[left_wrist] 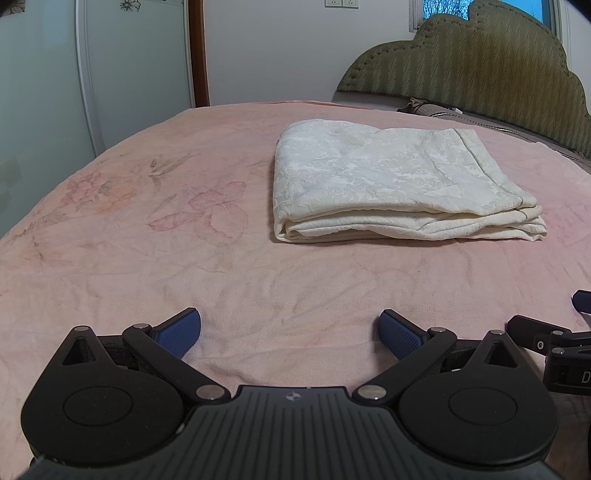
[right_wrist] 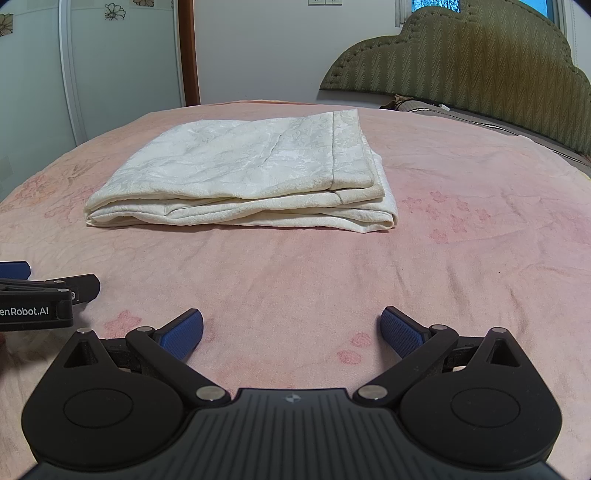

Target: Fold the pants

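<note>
Bedroom interior: bed (left_wrist: pixel 258 295) under a pink floral sheet, olive quilted scalloped headboard (left_wrist: pixel 480 66) against a white wall (left_wrist: pixel 277 48), frosted wardrobe doors (left_wrist: pixel 44 92) at left, brown door frame (left_wrist: pixel 197 51), dusk-blue window (left_wrist: pixel 443 9) above

Readable text is scarce. In the right wrist view, the left gripper's (right_wrist: pixel 27 280) black side plate, at the frame's left edge, carries white lettering "enRobot.AI"; the start of the word is cut off by the frame. In the left wrist view, the right gripper's (left_wrist: pixel 576 325) black body at the far right edge shows one white letter, "D", the rest out of frame. Each gripper's ribbed top housing has a small round emblem near its front edge, a logo w/o letters, seen on the left gripper (left_wrist: pixel 290 332) and the right gripper (right_wrist: pixel 291 330). No other labels, nos. or signs are legible.
</note>
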Motion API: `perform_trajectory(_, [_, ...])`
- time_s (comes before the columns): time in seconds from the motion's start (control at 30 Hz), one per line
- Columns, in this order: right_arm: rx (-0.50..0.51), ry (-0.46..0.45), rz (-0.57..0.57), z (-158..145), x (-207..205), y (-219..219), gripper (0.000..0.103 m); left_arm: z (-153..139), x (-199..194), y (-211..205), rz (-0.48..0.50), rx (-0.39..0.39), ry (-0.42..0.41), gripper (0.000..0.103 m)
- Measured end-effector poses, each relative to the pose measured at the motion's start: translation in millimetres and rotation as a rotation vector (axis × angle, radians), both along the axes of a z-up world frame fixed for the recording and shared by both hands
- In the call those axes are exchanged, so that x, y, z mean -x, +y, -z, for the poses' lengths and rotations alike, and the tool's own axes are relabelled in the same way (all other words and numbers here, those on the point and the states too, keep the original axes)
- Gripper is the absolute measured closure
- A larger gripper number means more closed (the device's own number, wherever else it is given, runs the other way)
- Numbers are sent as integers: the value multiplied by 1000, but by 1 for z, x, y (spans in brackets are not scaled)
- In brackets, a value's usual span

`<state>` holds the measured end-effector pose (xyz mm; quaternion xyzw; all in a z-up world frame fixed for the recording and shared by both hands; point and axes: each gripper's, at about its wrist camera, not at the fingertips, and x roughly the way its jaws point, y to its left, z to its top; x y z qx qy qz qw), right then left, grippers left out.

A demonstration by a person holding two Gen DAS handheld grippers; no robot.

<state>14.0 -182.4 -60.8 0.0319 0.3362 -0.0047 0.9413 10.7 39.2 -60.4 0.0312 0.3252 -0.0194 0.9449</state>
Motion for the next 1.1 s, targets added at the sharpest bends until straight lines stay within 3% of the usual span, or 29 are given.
perform_trajectory(1.1, [2,0,0,0,0,0,0,-1,2,-1,11,-1,4,0])
